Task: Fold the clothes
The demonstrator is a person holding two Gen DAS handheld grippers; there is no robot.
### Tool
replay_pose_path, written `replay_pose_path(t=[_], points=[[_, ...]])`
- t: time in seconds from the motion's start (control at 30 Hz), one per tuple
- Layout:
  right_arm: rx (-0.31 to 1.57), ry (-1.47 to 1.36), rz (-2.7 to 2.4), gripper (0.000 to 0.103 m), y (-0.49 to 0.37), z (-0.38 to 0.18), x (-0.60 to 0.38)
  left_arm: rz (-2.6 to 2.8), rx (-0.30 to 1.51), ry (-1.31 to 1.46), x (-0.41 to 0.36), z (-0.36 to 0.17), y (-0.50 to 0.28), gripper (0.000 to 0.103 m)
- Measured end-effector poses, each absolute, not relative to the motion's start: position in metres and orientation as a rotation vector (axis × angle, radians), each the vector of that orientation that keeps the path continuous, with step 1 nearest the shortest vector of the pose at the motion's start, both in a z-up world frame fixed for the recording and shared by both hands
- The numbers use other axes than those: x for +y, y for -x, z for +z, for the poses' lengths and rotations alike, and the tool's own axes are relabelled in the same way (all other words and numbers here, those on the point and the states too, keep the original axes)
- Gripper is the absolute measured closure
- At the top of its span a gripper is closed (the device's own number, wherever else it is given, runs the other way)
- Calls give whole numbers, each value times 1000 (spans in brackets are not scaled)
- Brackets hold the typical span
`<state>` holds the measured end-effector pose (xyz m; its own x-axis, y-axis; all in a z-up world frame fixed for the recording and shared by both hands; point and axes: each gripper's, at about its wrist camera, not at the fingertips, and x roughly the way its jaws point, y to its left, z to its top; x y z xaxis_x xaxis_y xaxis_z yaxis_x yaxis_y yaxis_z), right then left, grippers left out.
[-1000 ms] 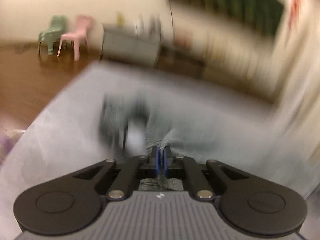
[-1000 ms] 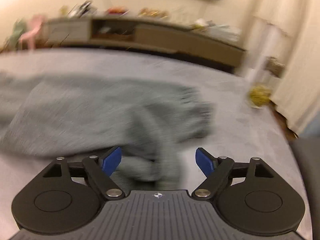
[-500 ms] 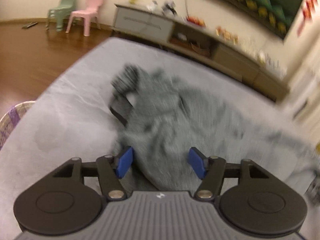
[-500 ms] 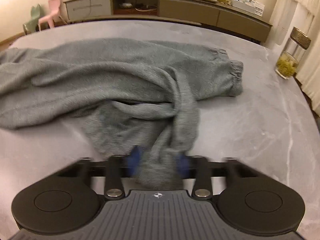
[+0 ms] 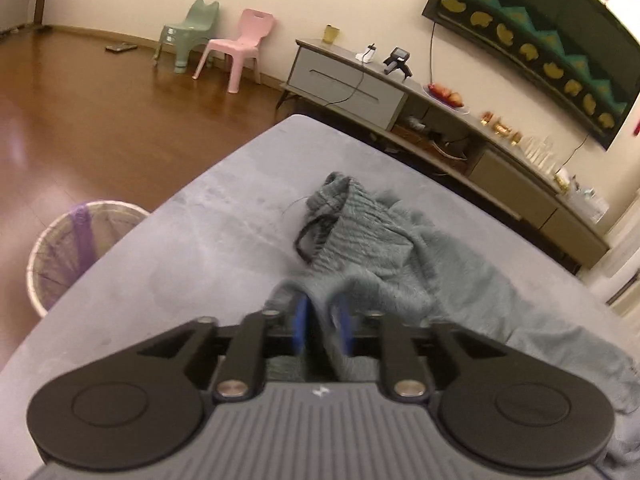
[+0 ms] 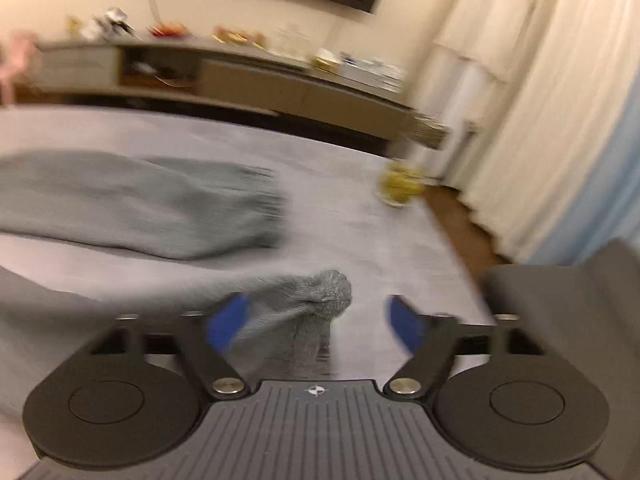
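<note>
Grey sweatpants (image 5: 420,256) lie crumpled on the grey table (image 5: 192,248), waistband and dark drawstring (image 5: 316,228) toward the far end. My left gripper (image 5: 322,324) sits low over the near edge of the cloth. Its jaws are closing, and a raised fold of the fabric fills the narrow gap between the blue pads (image 5: 300,322). In the blurred right wrist view one leg (image 6: 160,200) lies flat across the table. The other leg's cuff (image 6: 320,292) rests inside my right gripper (image 6: 318,322), whose jaws are opening wide. The cuff leans by the left pad and is clear of the right one.
A woven basket (image 5: 80,248) stands on the wooden floor by the table's left edge. A long sideboard (image 5: 460,128) and two small chairs (image 5: 236,48) line the far wall. A jar of yellow things (image 6: 400,186) sits near the table's right end, and a grey chair back (image 6: 560,300) stands at the right.
The left gripper went from shut to wide open, then narrowed onto a fold of the sweatpants. The right gripper had closed on a leg, has now opened wide and swung right.
</note>
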<state>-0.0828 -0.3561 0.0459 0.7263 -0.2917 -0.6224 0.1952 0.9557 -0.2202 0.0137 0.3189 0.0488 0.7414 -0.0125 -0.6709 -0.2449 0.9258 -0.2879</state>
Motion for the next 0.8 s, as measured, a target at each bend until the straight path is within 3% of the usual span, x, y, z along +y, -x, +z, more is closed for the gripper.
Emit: replay_pose_path(t=[0.03,0.1,0.3,0.4,0.47,0.5,0.53,0.6,0.67,0.73,0.77,0.8], points=[[717,130,-252,12,87,43,-354,139,713,367,319,51,-8,42],[749,121,-244,10,91,34,-354,156,687,367,323,57,5,26],[866,14,-217,10,83,7,-376,185,725,329,327,54,1,21],[921,2,-166,36,76,-4,-376,155,758,239,308,46,-18,21],[956,19,-153,71,70,-12,-375,164,785,173,299,35,-31,21],[958,33,-148,72,69,-14,-374,174,801,141,295,29,-38,22],[958,44,-146,77,70,-15,-375,173,825,136,294,23,-44,42],[961,64,-148,94,72,-16,-378,137,853,201,302,18,-46,92],[978,129,-195,103,76,-16,-384,72,736,307,312,41,-25,93],[985,144,-246,103,86,-13,-399,-7,609,451,327,65,5,89],[988,150,-274,103,92,-13,-407,-20,583,503,334,70,18,83],[992,166,-306,103,97,-13,-414,-8,580,526,337,69,30,69]])
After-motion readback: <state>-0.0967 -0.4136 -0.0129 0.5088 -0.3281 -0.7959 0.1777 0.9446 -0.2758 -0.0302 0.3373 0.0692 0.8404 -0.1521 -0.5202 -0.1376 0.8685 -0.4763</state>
